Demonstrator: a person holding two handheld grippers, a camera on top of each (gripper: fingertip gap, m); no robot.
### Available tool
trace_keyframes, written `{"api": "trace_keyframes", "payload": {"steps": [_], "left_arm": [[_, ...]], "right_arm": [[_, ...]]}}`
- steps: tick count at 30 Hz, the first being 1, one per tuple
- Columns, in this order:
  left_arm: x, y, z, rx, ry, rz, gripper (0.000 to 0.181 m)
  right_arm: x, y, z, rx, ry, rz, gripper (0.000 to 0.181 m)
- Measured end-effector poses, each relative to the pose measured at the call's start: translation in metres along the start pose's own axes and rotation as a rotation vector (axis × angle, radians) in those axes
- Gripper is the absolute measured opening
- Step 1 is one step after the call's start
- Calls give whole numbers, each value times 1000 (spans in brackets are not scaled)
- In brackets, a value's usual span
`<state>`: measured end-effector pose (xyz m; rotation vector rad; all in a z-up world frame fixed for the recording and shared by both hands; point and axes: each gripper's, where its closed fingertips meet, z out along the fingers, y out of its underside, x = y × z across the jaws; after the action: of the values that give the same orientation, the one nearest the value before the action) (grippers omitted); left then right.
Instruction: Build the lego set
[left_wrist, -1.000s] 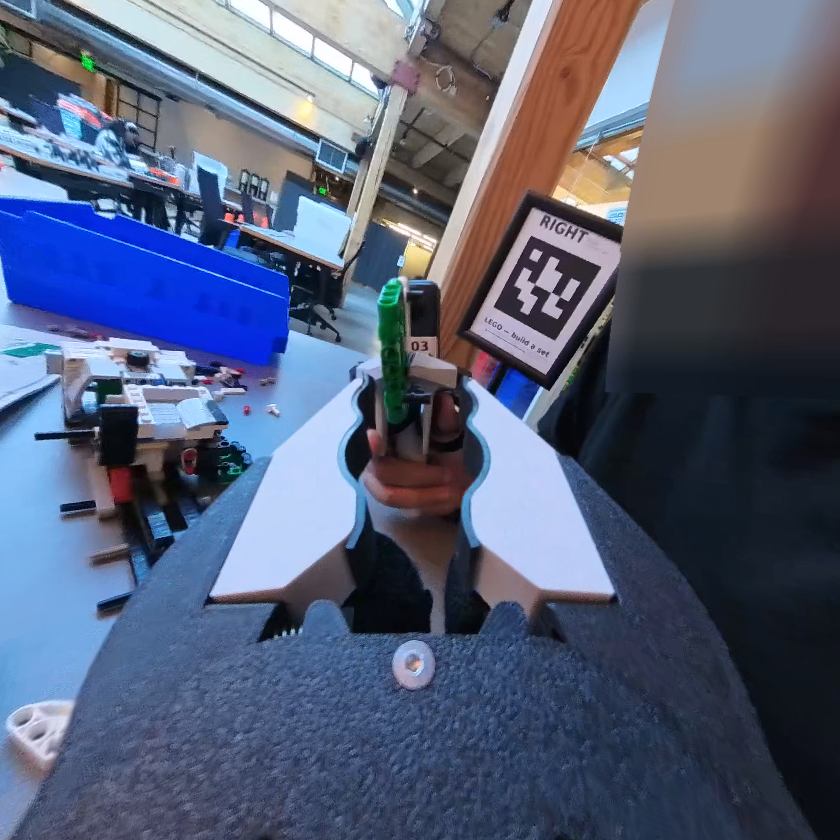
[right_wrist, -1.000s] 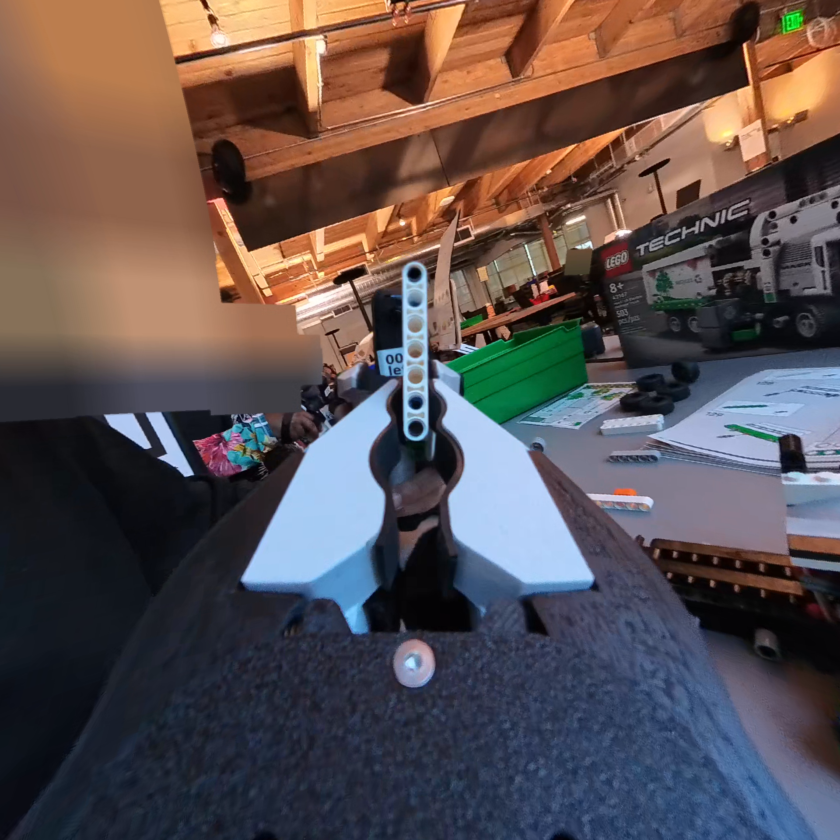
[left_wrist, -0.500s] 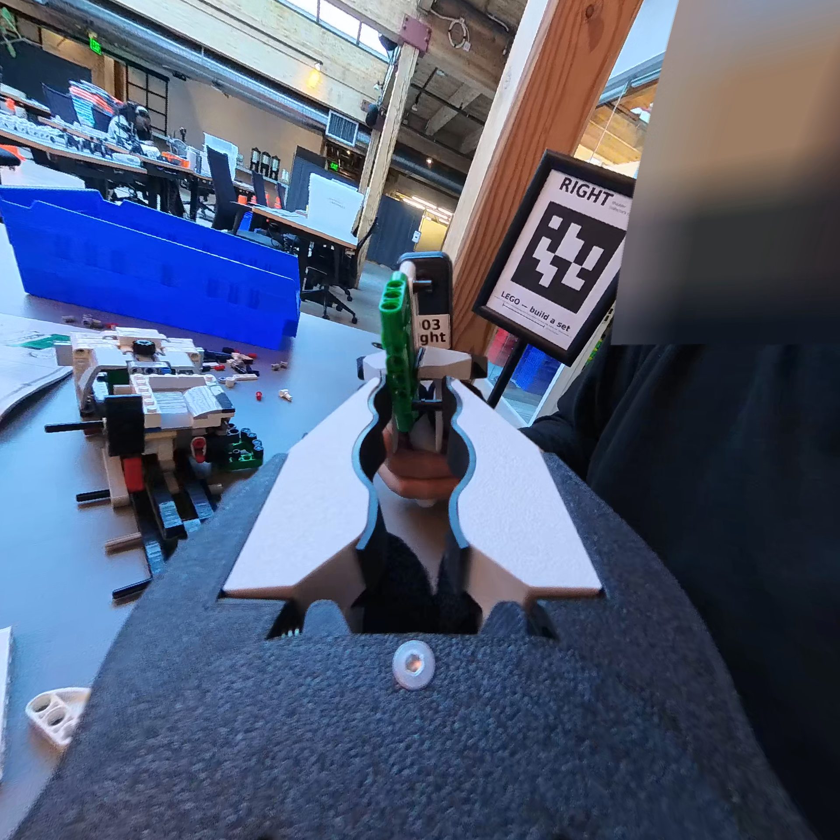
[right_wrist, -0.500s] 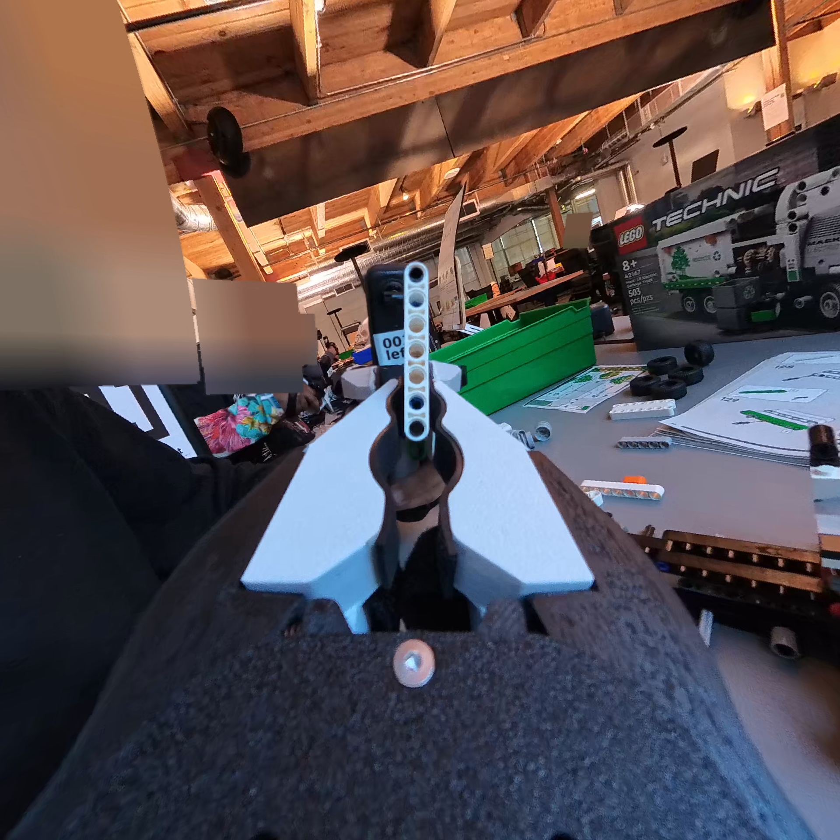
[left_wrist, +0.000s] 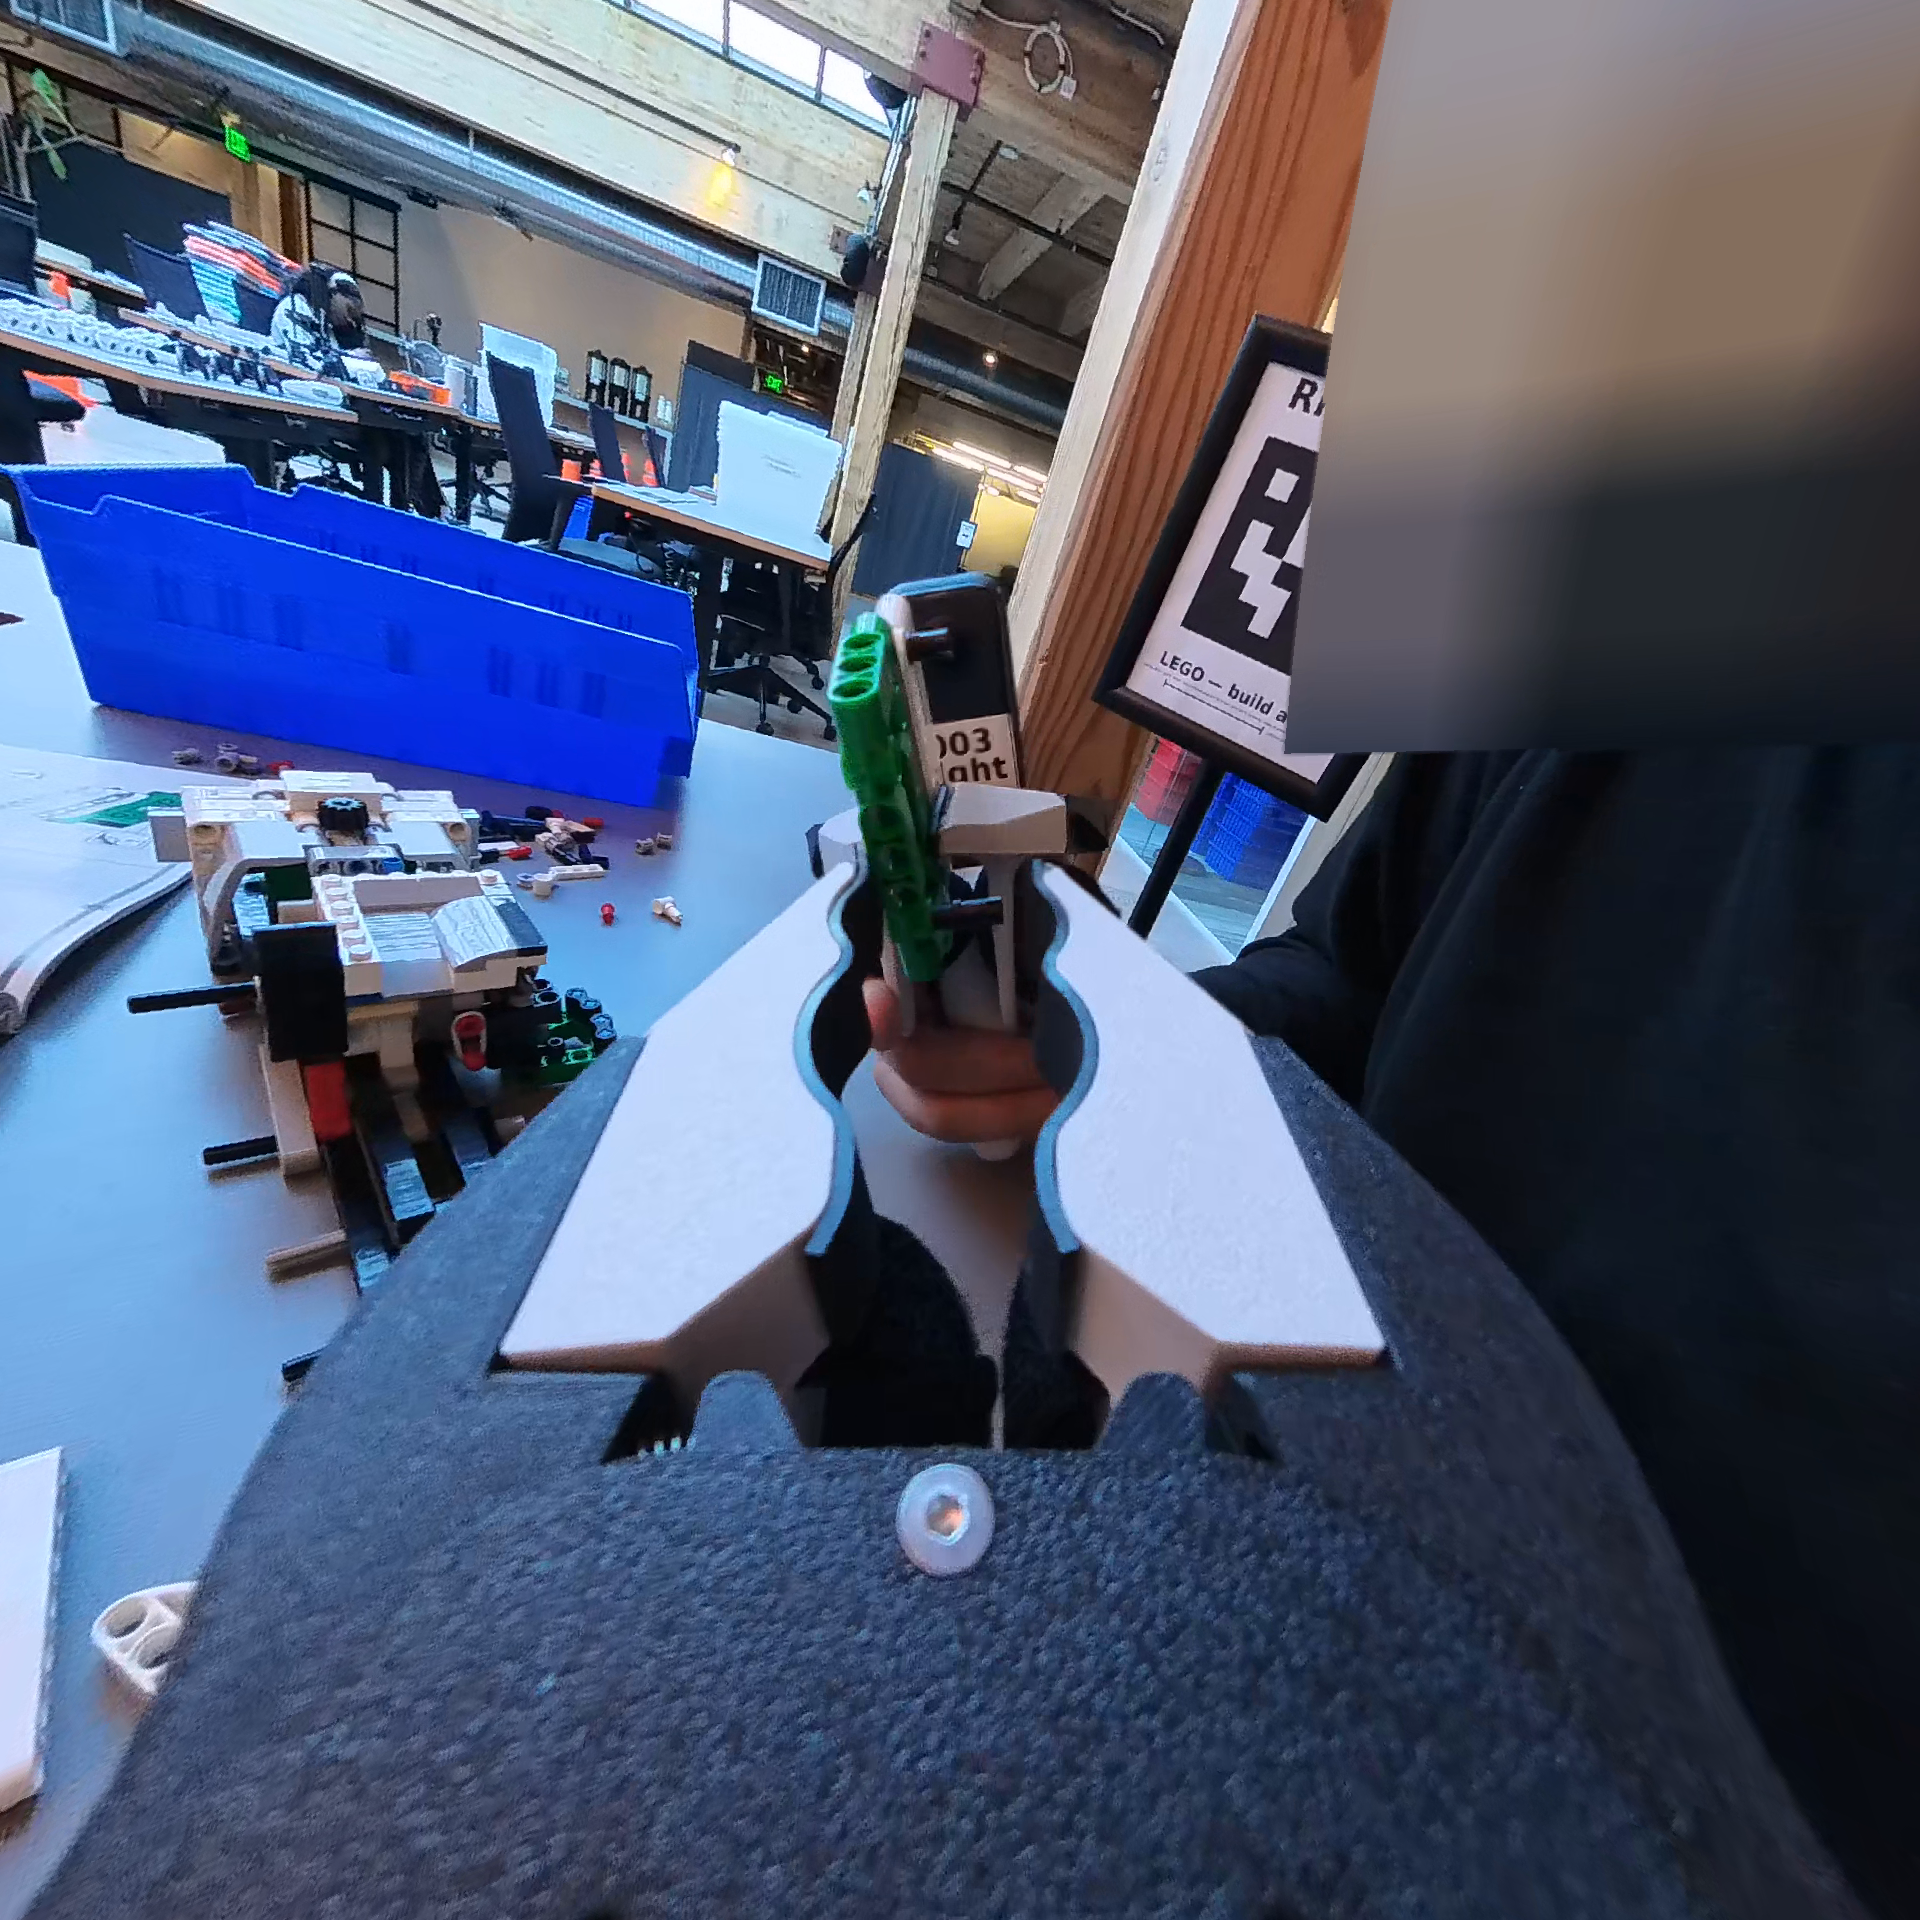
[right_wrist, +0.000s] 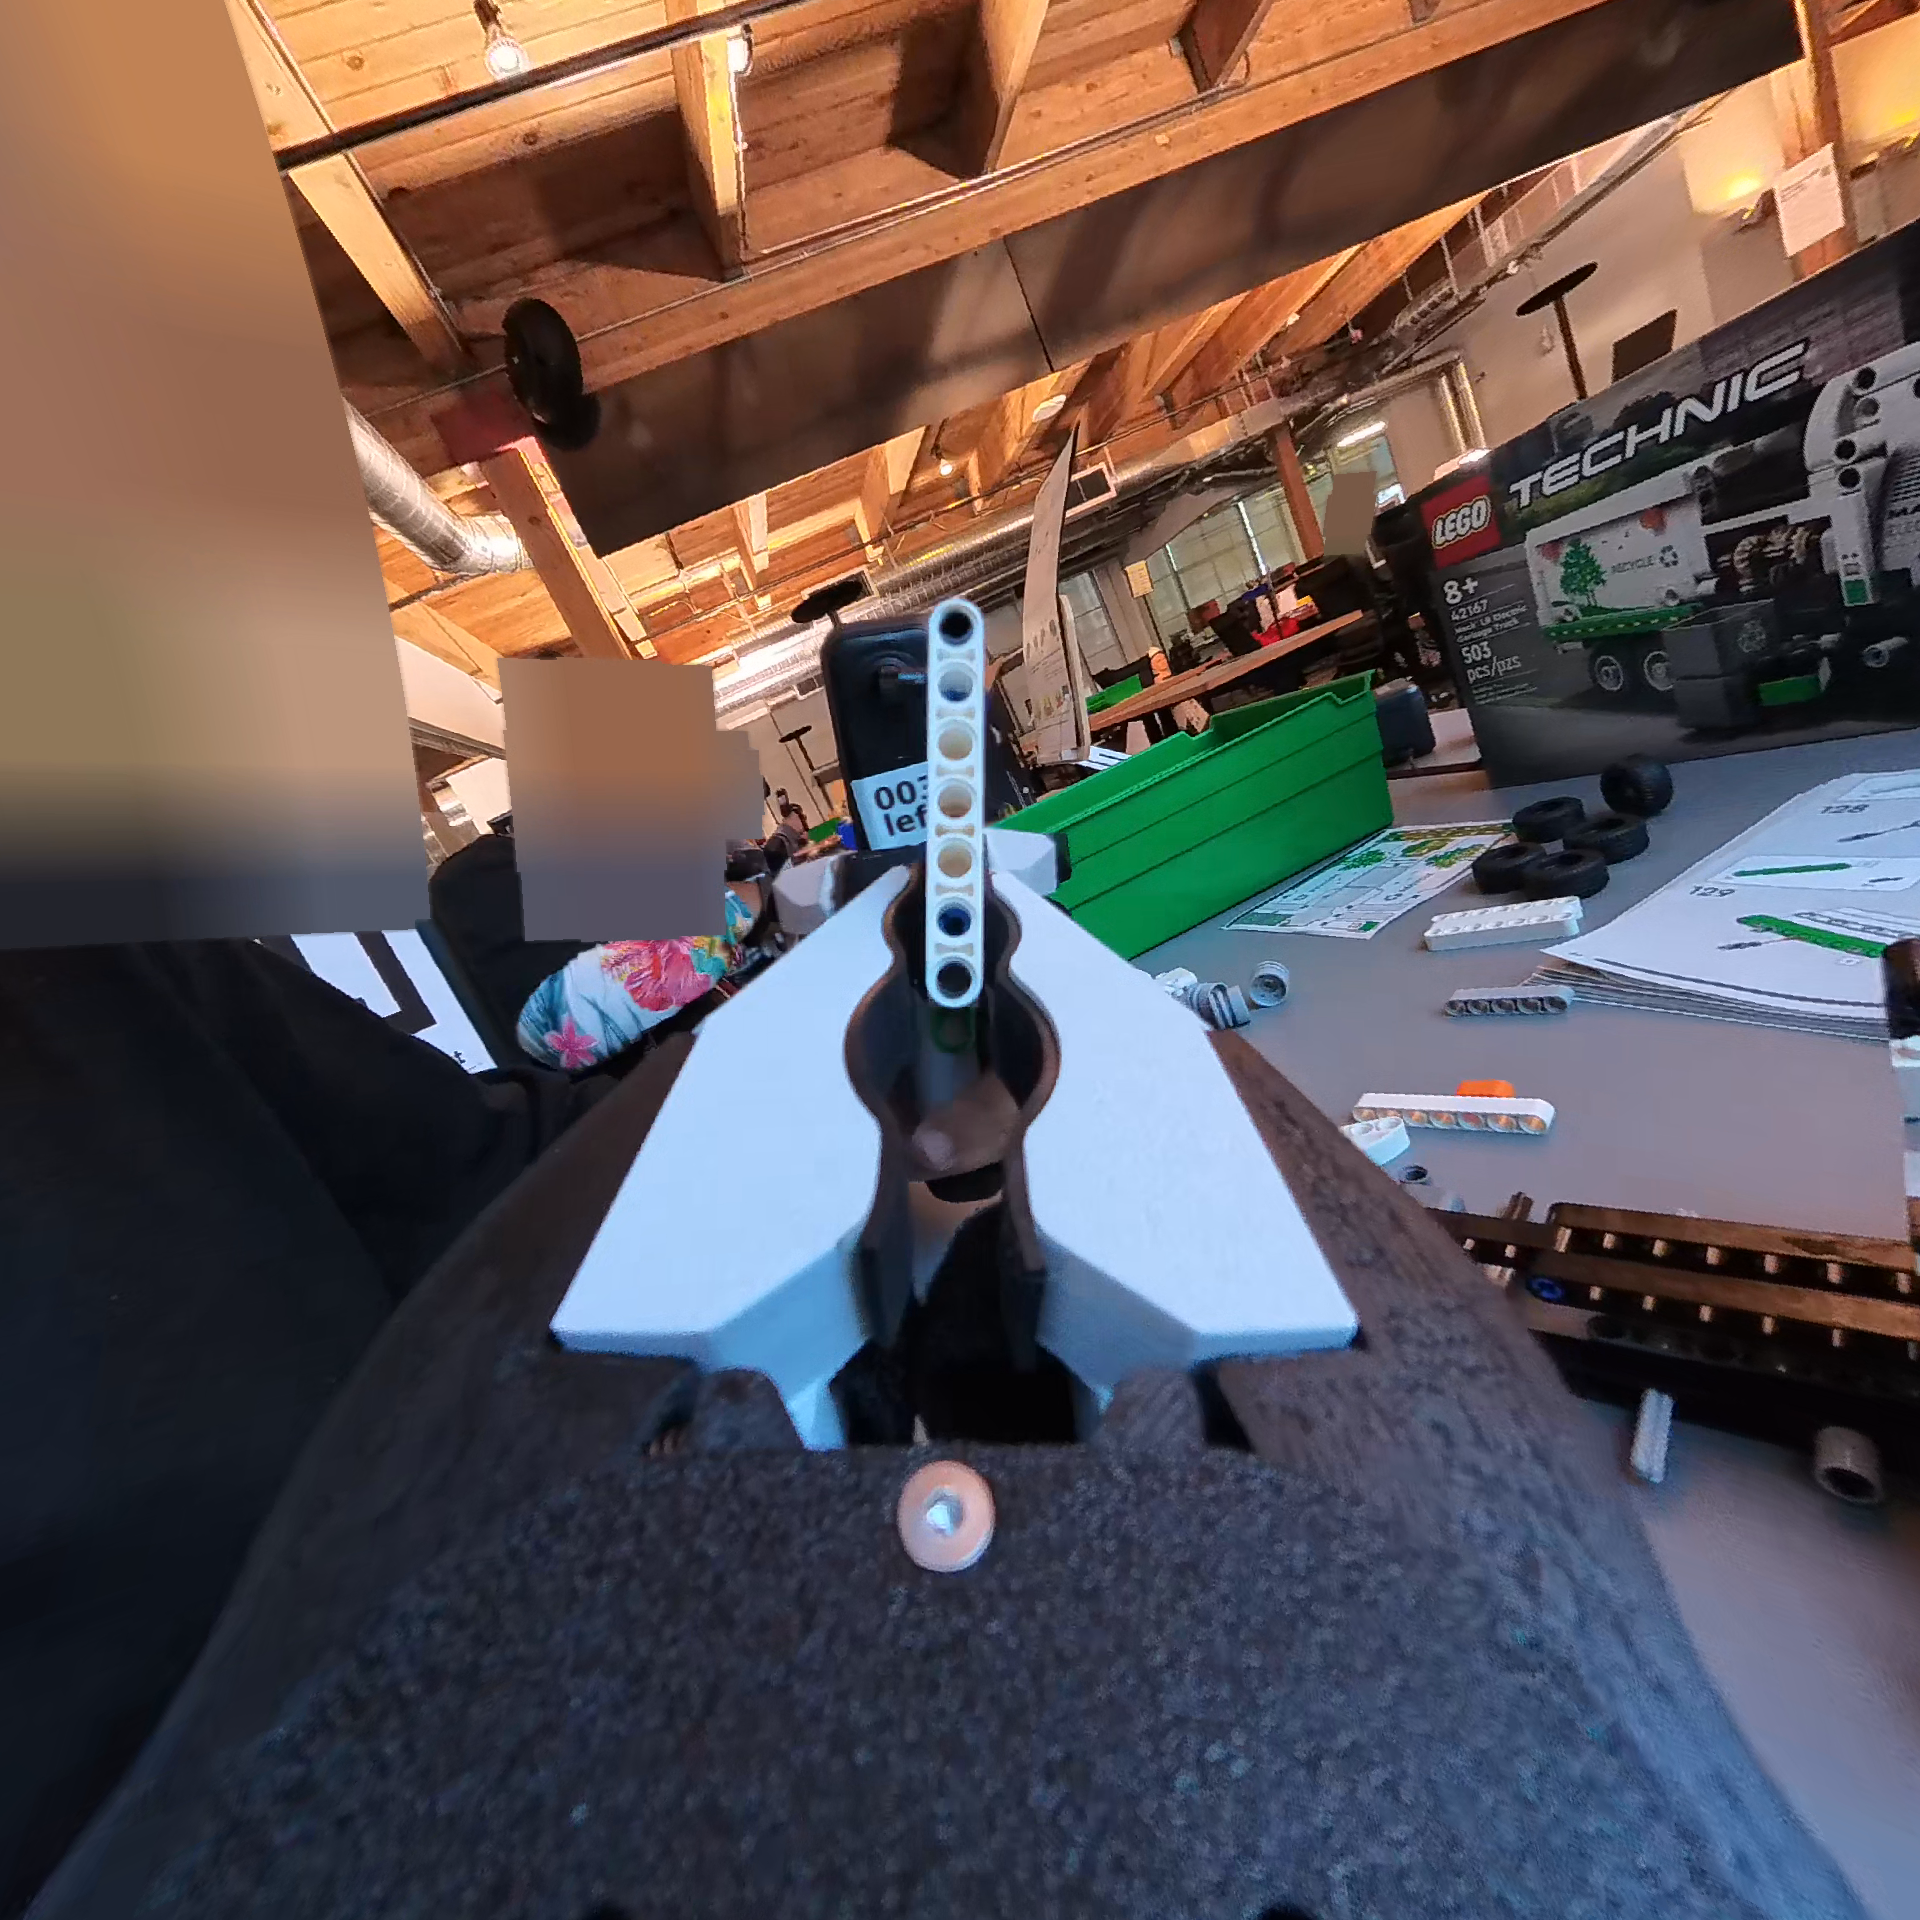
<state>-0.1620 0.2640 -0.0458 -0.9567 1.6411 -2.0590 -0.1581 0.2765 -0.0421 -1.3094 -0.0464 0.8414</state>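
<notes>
My left gripper (left_wrist: 940, 883) is shut on a green beam (left_wrist: 883, 790), held upright above the table, with black pins sticking out of the beam's right side. My right gripper (right_wrist: 956, 894) is shut on a white beam (right_wrist: 954, 769) with a row of holes, also upright. The two grippers face each other tip to tip, so the beams stand back to back. Only a sliver of green shows under the white beam in the right wrist view. A partly built white and black truck model (left_wrist: 364, 935) sits on the table to the left.
A blue bin (left_wrist: 364, 644), small loose pieces (left_wrist: 582, 842) and a framed sign (left_wrist: 1226, 582) show in the left wrist view. A green bin (right_wrist: 1226, 810), set box (right_wrist: 1683, 582), instruction booklet (right_wrist: 1745, 914), tyres (right_wrist: 1579, 842) and loose beams (right_wrist: 1455, 1112) show in the right wrist view. A person in dark clothing (left_wrist: 1610, 1143) is close by. Both grippers' tips are close together, under 4 cm apart.
Both grippers have swung slightly together, shifting the background in each view. Each beam keeps its place in its jaws, and the grippers still face each other.
</notes>
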Motion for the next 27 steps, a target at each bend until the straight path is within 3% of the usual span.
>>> {"api": "trace_keyframes", "payload": {"steps": [16, 19, 22, 27], "left_arm": [[-8, 3, 1, -9, -24, -25, 15], [-17, -2, -4, -13, -74, -1, 34], [-24, -10, -14, -19, -103, -13, 31], [-21, 5, -8, -120, -71, -63, 7]], "right_arm": [[5, 1, 0, 4, -12, 82, 7], [8, -2, -1, 8, -41, 187, 7], [9, 13, -3, -193, -98, 390, 7], [8, 32, -21, -492, -73, 279, 7]]}}
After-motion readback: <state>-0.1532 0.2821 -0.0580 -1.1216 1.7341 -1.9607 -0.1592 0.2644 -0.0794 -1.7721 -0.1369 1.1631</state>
